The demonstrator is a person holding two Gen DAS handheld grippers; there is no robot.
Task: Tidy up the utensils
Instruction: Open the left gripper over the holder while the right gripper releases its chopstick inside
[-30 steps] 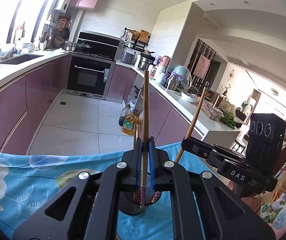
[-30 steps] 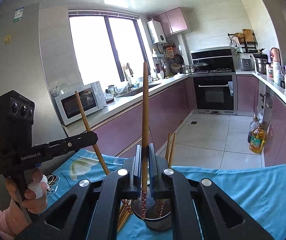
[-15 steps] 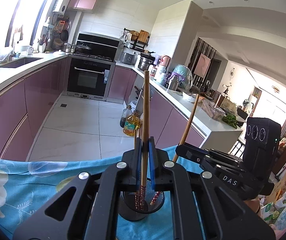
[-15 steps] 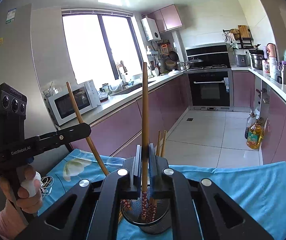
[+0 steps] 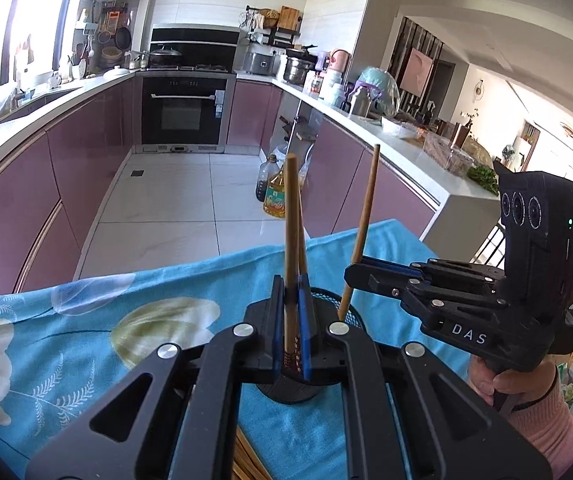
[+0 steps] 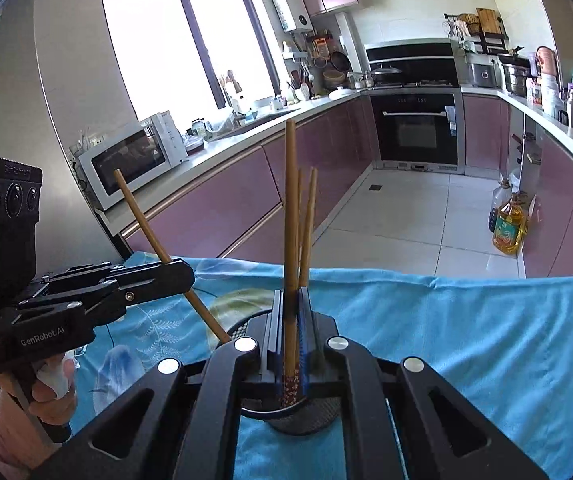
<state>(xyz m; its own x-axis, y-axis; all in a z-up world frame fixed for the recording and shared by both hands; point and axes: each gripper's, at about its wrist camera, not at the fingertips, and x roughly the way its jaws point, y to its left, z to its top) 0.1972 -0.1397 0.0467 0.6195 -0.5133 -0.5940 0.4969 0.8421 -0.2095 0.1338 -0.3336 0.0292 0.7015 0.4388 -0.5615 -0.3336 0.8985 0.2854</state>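
Observation:
My left gripper (image 5: 291, 296) is shut on an upright wooden chopstick (image 5: 289, 216) whose patterned lower end reaches into the black mesh holder (image 5: 298, 394) on the blue cloth. My right gripper (image 6: 290, 304) is shut on a second chopstick (image 6: 289, 200), its patterned end also inside the holder (image 6: 302, 420). Two more chopsticks (image 6: 307, 220) stand in the holder behind it. Each view shows the other gripper from the side: the right gripper (image 5: 353, 274) with its slanted chopstick (image 5: 364, 224), and the left gripper (image 6: 187, 274) with its chopstick (image 6: 146, 220).
A blue floral cloth (image 6: 466, 332) covers the table. Loose chopsticks (image 5: 246, 458) lie on it at the near edge. Beyond the table are a tiled floor, purple cabinets, an oil bottle (image 6: 507, 228) and a microwave (image 6: 130, 160). A person's hand (image 5: 522, 380) grips the right handle.
Both grippers have sunk toward the holder with their chopsticks and tilted further down. The chopsticks' patterned ends now sit lower inside the holder.

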